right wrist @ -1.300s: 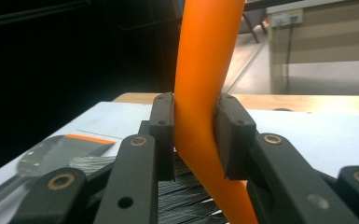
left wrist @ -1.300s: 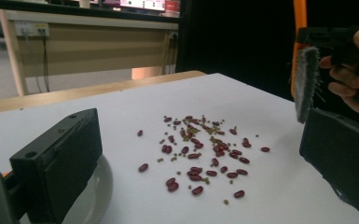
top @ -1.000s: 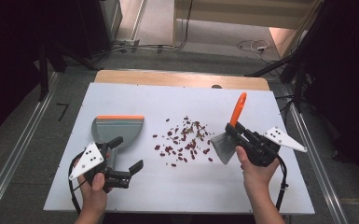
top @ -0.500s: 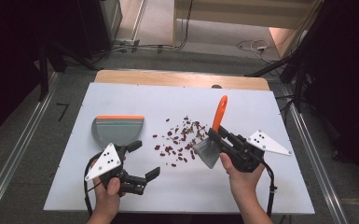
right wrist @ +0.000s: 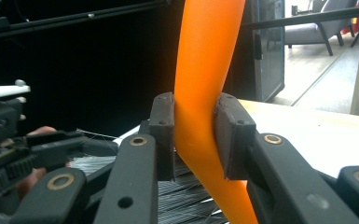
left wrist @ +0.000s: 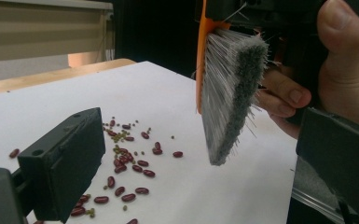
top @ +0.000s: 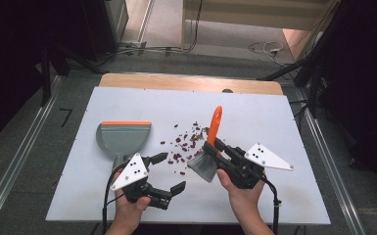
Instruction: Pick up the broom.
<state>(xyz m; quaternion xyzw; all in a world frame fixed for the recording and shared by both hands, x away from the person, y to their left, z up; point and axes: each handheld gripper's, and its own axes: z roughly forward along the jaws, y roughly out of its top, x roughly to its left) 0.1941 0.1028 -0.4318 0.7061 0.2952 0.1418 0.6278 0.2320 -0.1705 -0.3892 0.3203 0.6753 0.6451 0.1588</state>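
Firmly, the right claw (right wrist: 193, 140) clamps the brush (top: 207, 157) handle; the left claw (top: 172, 172) gapes wide, empty.

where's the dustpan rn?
High view: the dustpan lies on the white table's left half, left of the scattered beans, just beyond the left hand-held gripper.

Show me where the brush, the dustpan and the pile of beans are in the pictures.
brush (top: 204, 165), high view, on the grey bristles.
dustpan (top: 123, 138), high view, on the grey scoop below the orange edge.
beans (left wrist: 129, 163), left gripper view, on the middle of the scattered red beans.
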